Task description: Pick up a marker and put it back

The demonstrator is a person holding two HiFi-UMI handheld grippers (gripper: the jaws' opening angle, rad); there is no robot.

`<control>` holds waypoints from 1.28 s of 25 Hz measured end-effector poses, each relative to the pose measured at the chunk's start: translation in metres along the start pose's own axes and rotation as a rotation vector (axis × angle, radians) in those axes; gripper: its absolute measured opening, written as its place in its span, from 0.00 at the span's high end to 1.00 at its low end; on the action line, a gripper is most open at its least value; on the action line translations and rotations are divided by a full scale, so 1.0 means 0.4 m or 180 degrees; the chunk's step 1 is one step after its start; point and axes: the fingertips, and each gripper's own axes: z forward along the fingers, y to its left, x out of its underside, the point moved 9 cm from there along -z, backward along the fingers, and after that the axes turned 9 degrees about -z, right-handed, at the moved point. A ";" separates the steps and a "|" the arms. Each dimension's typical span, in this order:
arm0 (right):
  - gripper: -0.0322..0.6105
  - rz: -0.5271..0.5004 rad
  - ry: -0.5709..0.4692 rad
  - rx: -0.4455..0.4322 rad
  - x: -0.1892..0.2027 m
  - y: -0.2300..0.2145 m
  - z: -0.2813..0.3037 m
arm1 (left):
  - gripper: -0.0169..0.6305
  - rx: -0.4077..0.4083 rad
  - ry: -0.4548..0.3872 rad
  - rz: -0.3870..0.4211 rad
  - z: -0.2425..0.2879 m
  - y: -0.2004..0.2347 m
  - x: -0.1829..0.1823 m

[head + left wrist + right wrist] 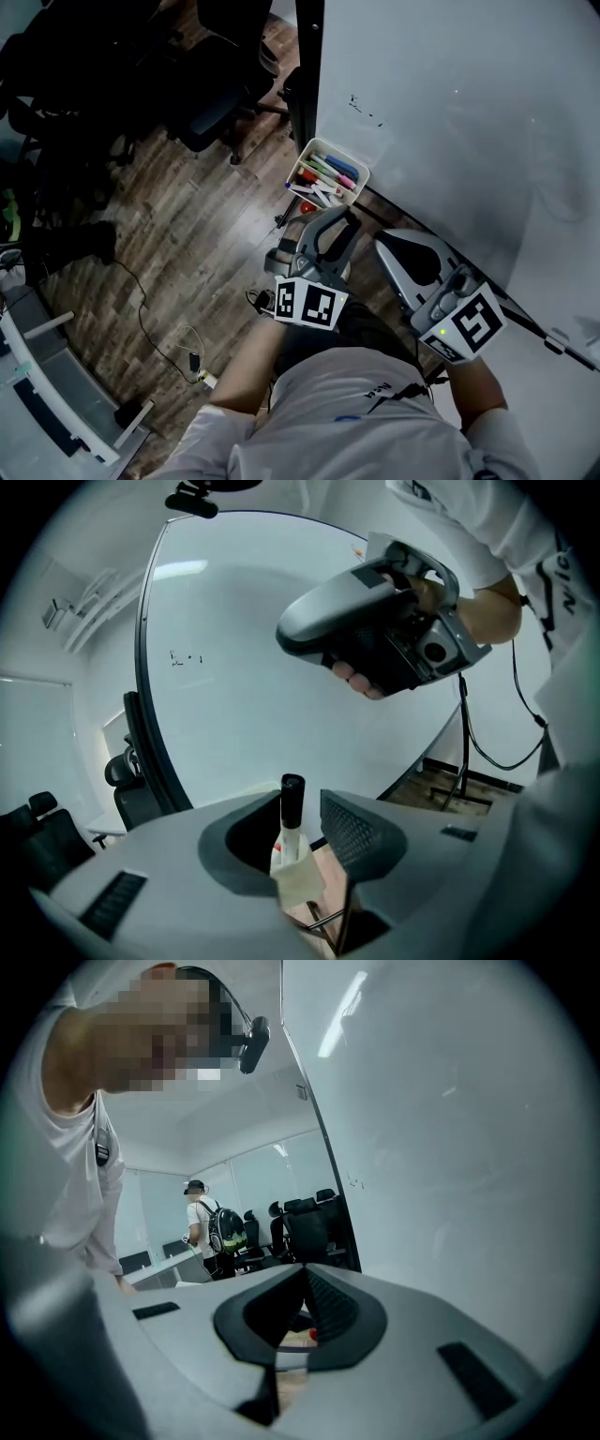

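Here, a white plastic tray is holding coloured markers. The left tongs are gaping wide around an upright black-capped white marker, not pinching it; the right tongs are sitting closed, empty.

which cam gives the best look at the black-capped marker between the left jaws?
Left gripper view: the black-capped marker stands upright between the left gripper's open jaws, unobstructed. Head view: hidden under that gripper. Right gripper view: not shown.
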 end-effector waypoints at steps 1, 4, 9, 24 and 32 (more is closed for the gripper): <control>0.93 -0.0001 0.0004 0.0014 0.001 0.000 -0.002 | 0.78 -0.0002 0.0001 0.0017 0.004 0.001 0.002; 0.93 -0.0004 0.0013 0.0056 0.002 -0.001 -0.012 | 0.78 -0.0025 -0.0038 -0.0021 0.010 0.008 0.002; 0.93 -0.0016 0.0005 0.0096 0.001 -0.004 -0.022 | 0.84 -0.0043 -0.0080 -0.0143 0.009 0.018 0.002; 0.93 -0.0138 -0.0239 0.0103 -0.070 0.002 -0.051 | 0.84 -0.0136 -0.0426 -0.0631 -0.087 0.078 -0.152; 0.93 -0.0237 -0.0414 0.0027 -0.129 0.015 -0.064 | 0.84 -0.0180 -0.0589 -0.0737 -0.171 0.092 -0.281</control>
